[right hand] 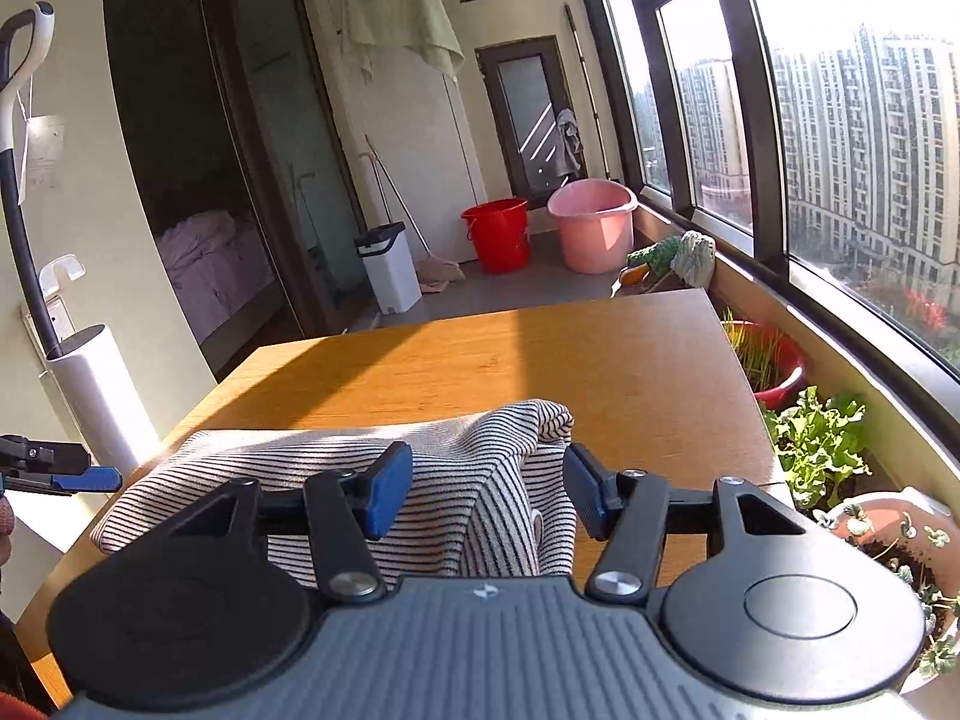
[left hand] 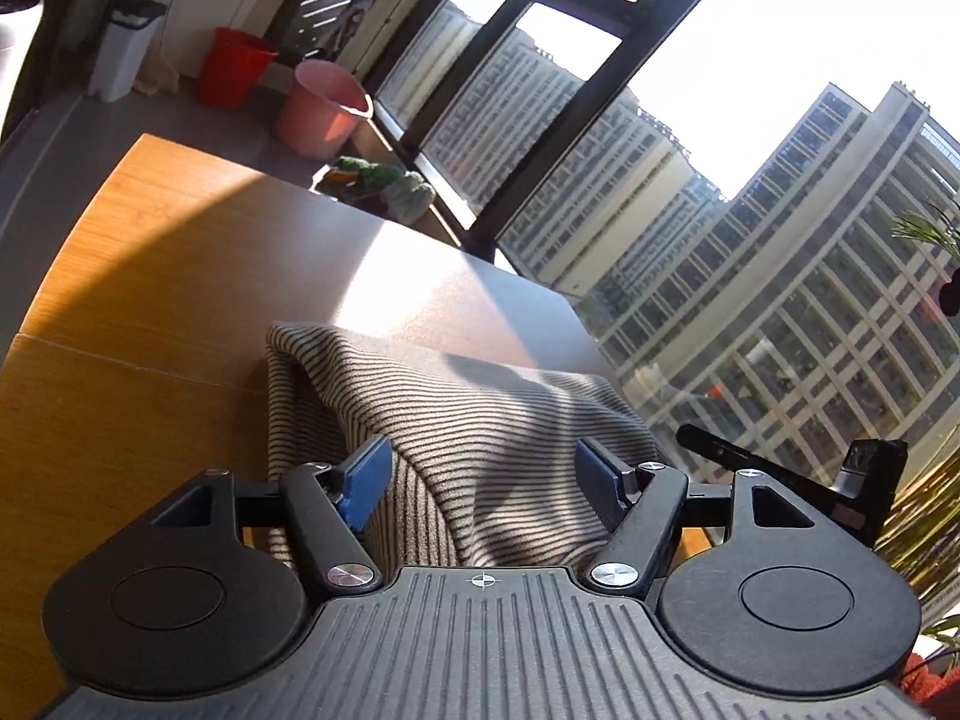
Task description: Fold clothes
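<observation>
Right wrist view: both claws, right claw (right hand: 489, 492) and left claw (left hand: 483, 483), gape open over a striped garment (right hand: 336, 468) bunched on the desk (right hand: 540, 354); soft, light knit, likely best pinched at an edge.

Left gripper (left hand: 480, 471): matte black body with a ribbed grey top plate carrying a small crosshair mark behind the jaws. Two black link arms pivot on silver screws and carry blue ribbed pads (left hand: 366, 489). Round black housings flank the links. Right gripper (right hand: 487, 489): identical build, blue pads (right hand: 390, 489).
</observation>
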A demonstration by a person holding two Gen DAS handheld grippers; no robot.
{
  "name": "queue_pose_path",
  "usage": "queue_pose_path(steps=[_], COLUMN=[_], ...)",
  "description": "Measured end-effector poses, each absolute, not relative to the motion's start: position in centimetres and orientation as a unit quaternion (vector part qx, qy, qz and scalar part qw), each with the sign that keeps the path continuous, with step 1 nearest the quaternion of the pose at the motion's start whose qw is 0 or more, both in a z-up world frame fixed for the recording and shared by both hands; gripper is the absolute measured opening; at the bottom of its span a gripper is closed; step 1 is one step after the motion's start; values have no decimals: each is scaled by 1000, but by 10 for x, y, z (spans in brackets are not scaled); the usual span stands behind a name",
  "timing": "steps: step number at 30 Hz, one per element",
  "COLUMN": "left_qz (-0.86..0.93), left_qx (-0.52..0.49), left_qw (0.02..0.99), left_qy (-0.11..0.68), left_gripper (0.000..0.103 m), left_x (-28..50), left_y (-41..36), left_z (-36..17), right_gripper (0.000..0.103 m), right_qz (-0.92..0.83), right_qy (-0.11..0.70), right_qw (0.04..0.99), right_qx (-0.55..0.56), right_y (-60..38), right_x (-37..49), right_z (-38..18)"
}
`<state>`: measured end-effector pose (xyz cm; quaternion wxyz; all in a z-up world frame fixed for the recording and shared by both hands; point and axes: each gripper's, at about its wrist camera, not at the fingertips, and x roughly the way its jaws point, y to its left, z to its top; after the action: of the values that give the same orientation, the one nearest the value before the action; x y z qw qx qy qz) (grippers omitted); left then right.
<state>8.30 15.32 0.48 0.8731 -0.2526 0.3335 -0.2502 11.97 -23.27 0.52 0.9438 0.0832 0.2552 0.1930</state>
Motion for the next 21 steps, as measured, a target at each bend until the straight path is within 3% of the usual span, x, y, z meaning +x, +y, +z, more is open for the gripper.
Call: queue_pose_path(steps=[6, 11, 13, 16, 21], left_qz=[-279, -266, -255, -248, -215], left_qx=[-232, -203, -186, -165, -140], left_qw=[838, 858, 868, 879, 900], left_qy=[409, 390, 384, 373, 351], left_gripper=[78, 74, 65, 63, 60], left_x=[111, 131, 146, 175, 225], left_y=[100, 103, 105, 104, 97], left_z=[-34, -29, -28, -28, -23], right_gripper=[56, 57, 57, 59, 69], right_qz=[232, 232, 232, 226, 247], right_qy=[286, 303, 297, 295, 309], right_qw=[926, 923, 926, 928, 917], right_qx=[86, 47, 38, 36, 48], right_y=[-198, -180, -179, -180, -170], right_x=[172, 183, 176, 163, 137], right_z=[-14, -38, -40, -41, -39])
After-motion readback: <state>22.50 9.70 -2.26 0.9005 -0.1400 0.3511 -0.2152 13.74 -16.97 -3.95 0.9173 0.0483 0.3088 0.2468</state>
